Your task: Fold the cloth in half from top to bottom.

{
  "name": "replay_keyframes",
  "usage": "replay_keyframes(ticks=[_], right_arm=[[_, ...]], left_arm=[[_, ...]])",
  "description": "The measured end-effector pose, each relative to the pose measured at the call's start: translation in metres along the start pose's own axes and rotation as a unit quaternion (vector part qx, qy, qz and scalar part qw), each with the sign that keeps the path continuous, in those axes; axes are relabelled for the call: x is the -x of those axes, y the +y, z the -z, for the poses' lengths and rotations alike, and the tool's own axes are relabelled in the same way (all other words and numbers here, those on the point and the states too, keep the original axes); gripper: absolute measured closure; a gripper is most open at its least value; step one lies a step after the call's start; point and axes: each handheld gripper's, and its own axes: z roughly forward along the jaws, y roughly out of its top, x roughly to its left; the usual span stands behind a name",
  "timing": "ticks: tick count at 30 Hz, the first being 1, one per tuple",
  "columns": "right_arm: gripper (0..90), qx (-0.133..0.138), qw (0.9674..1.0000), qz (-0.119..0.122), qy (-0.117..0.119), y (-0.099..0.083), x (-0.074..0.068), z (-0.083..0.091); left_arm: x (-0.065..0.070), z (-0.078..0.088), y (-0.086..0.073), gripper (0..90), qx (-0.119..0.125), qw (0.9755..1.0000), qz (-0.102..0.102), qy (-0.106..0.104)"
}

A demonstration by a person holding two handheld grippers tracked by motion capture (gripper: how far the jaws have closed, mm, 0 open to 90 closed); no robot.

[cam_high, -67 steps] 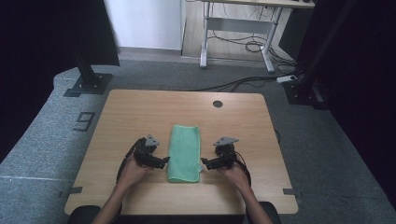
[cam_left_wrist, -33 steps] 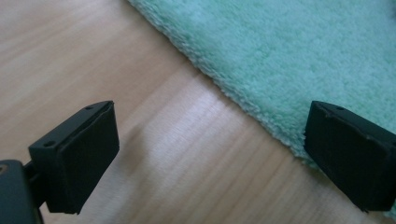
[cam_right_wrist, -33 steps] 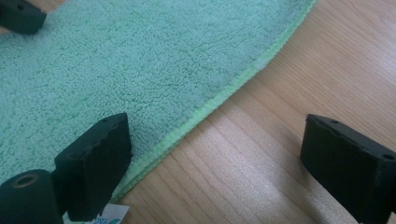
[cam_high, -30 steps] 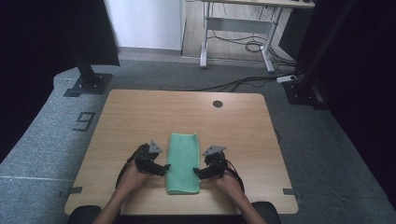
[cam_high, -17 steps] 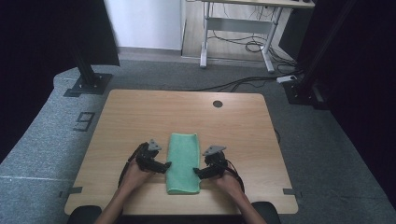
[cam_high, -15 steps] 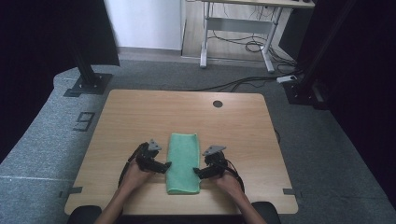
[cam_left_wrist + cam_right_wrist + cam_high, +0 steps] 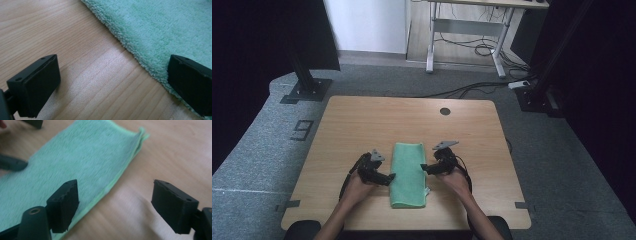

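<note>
Left gripper [image 7: 388, 177]: jaws spread, one over bare table [image 7: 362, 125], the other over the towel's edge; nothing pinched.
Green towel [image 7: 408, 172]: folded, flat between both grippers.
Right gripper [image 7: 424, 168]: jaws have just been closing, apart, straddling the towel's edge without pinching it.

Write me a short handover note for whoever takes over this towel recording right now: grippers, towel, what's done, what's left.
Left hand-held gripper: open, at the left long edge of the green towel, one jaw over the pile, nothing gripped.
Right hand-held gripper: open, jaws have just been closing, straddling the right long edge, not pinching it.
Towel: folded into a long strip, flat near the front of the table.
Done: lengthwise fold.
Left: probably grip the edges for another fold.
</note>
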Motion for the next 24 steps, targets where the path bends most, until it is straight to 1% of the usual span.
replay_keyframes(ticks=[3,5,6,8,10,11,12,14,15,16,17,18,19,20,21,22,23,24], right_arm=[[27.3,-0.001,1.0,-0.002,-0.004,0.009,0.005,-0.003],[28.9,-0.002,1.0,0.001,-0.005,0.012,0.007,-0.004],[32.6,-0.005,1.0,0.004,-0.007,0.017,0.011,-0.007],[36.2,-0.007,0.9999,0.004,-0.009,0.023,0.014,-0.01],[38.6,-0.009,0.9999,0.009,-0.008,0.029,0.017,-0.013],[38.6,-0.009,0.9999,0.009,-0.008,0.029,0.017,-0.013],[40.5,-0.011,0.9999,0.009,-0.008,0.031,0.017,-0.014],[45.0,-0.014,0.9997,0.018,-0.003,0.042,0.018,-0.022],[45.0,-0.014,0.9997,0.018,-0.003,0.042,0.018,-0.022],[48.5,-0.017,0.9996,0.023,-0.001,0.046,0.018,-0.028],[48.5,-0.017,0.9996,0.023,-0.001,0.046,0.018,-0.028],[49.8,-0.026,0.9992,0.029,-0.007,0.051,0.019,-0.035],[49.8,-0.026,0.9992,0.029,-0.007,0.051,0.019,-0.035],[49.8,-0.032,0.9991,0.028,-0.009,0.053,0.022,-0.042],[49.8,-0.032,0.9991,0.028,-0.009,0.053,0.022,-0.042],[48.3,-0.036,0.999,0.025,-0.011,0.053,0.025,-0.047],[48.3,-0.036,0.999,0.025,-0.011,0.053,0.025,-0.047],[46.6,-0.044,0.9987,0.024,-0.011,0.053,0.027,-0.053]], left_arm=[[0.0,0.0,0.0,0.0,0.0,1.0,0.0,0.0],[0.0,0.0,0.0,0.0,0.0,1.0,0.0,0.0],[0.0,0.0,0.0,0.0,0.001,1.0,0.001,0.0],[0.0,0.0,0.0,0.0,0.001,1.0,0.001,0.0],[0.0,0.0,0.0,0.0,0.0,1.0,0.0,0.001],[0.0,0.0,0.0,0.0,0.0,1.0,0.0,0.0],[0.0,0.0,0.0,0.0,0.0,1.0,0.0,0.0],[0.0,0.0,0.0,0.0,0.0,1.0,0.0,0.001],[0.0,0.0,0.0,0.0,0.0,1.0,0.0,0.001],[0.0,0.0,0.0,0.0,0.0,1.0,0.0,0.001],[0.0,0.0,0.0,0.0,0.0,1.0,0.001,0.001],[0.0,0.0,0.0,0.0,0.0,1.0,0.001,0.001],[0.0,0.0,0.0,0.0,0.0,1.0,0.001,0.001],[0.0,0.0,0.0,0.0,0.0,1.0,0.001,0.001],[0.0,0.0,0.0,0.0,0.0,1.0,0.001,0.001],[0.0,0.0,0.0,0.0,0.0,1.0,0.001,0.001],[0.0,0.0,0.0,0.0,0.0,1.0,0.001,0.001],[0.0,0.0,0.0,0.0,0.0,1.0,0.002,0.002]])
